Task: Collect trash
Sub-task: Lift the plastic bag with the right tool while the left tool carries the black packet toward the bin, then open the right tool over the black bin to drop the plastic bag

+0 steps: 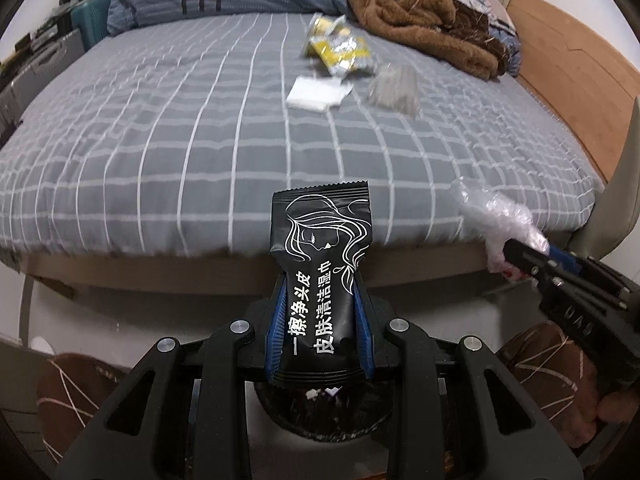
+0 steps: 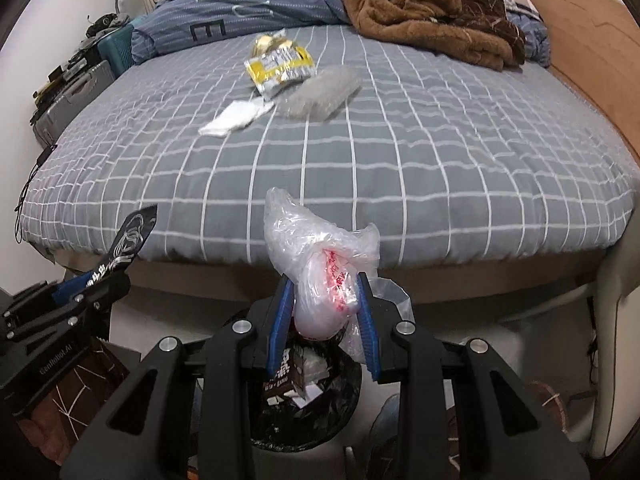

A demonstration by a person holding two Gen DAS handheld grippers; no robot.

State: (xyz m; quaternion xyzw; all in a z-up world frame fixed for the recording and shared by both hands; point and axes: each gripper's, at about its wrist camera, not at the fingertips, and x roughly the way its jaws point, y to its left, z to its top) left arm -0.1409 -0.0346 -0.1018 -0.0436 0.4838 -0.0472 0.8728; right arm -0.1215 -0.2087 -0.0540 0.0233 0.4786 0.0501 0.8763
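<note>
My left gripper (image 1: 319,282) is shut on a black wet-wipe packet (image 1: 322,240) that stands upright between its blue pads. Below it is a round black trash bin (image 1: 320,416) holding scraps. My right gripper (image 2: 324,280) is shut on a crumpled clear plastic bag with red print (image 2: 316,256), above the same bin (image 2: 304,404). Each gripper shows in the other view: the right one (image 1: 516,258) at the right edge, the left one (image 2: 102,276) at the left edge. On the bed lie a yellow wrapper (image 1: 340,46) (image 2: 280,64), a white tissue (image 1: 318,94) (image 2: 236,118) and a greyish clear bag (image 1: 394,88) (image 2: 320,92).
The bed has a grey checked sheet (image 2: 400,168). A brown fleece blanket (image 2: 420,12) and a blue duvet (image 2: 248,12) are piled at its far end. A grey suitcase (image 2: 68,100) stands at the left, a wooden bed frame (image 1: 568,64) at the right. Brown slippers (image 1: 72,392) lie on the floor.
</note>
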